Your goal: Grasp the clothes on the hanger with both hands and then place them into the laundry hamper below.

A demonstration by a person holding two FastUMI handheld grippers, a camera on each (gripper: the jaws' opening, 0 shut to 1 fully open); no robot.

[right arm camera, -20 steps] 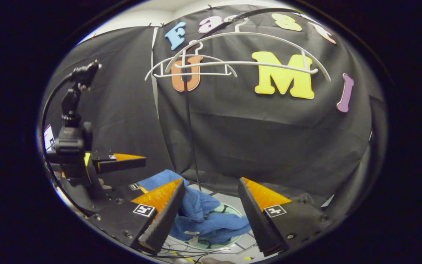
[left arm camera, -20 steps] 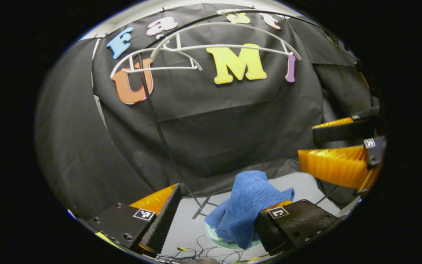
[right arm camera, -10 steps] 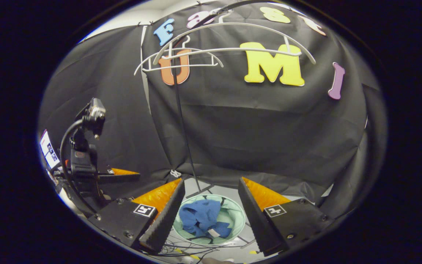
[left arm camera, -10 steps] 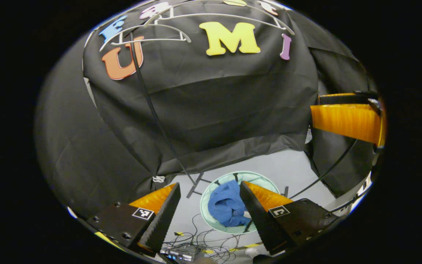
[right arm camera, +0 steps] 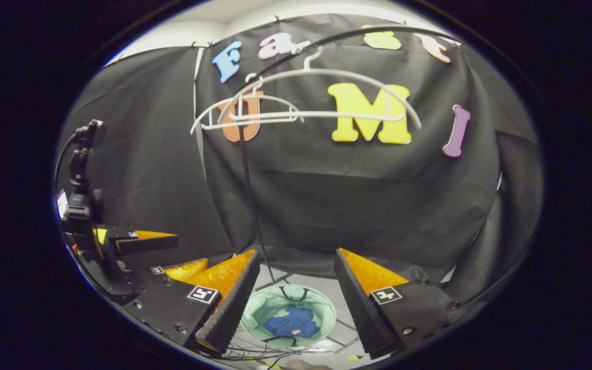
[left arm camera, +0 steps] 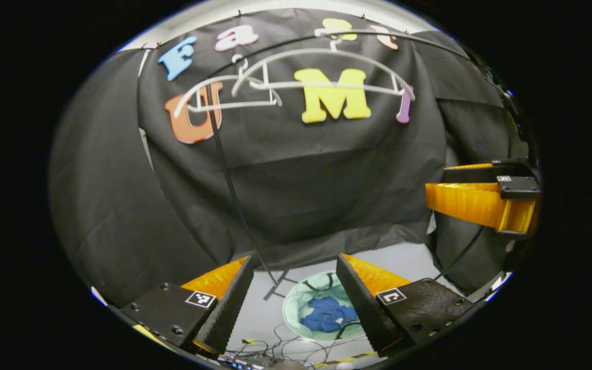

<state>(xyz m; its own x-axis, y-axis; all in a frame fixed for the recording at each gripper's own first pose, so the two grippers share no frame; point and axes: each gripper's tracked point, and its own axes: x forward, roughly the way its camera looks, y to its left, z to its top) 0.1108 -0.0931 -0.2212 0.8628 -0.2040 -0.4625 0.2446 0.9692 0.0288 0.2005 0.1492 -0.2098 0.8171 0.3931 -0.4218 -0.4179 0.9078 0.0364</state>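
Blue clothes lying crumpled inside the pale green laundry hamper on the grey floor, seen far below between both pairs of jaws. Left gripper hanging with jaws spread wide, gripping nothing, touching nothing. Right gripper likewise gaping wide, carrying nothing. Two white hangers hanging bare on a black rail up against the booth wall. Thin black stand pole running down toward the floor just beside the hamper. Loose cables lying on the floor near the hamper's rim.
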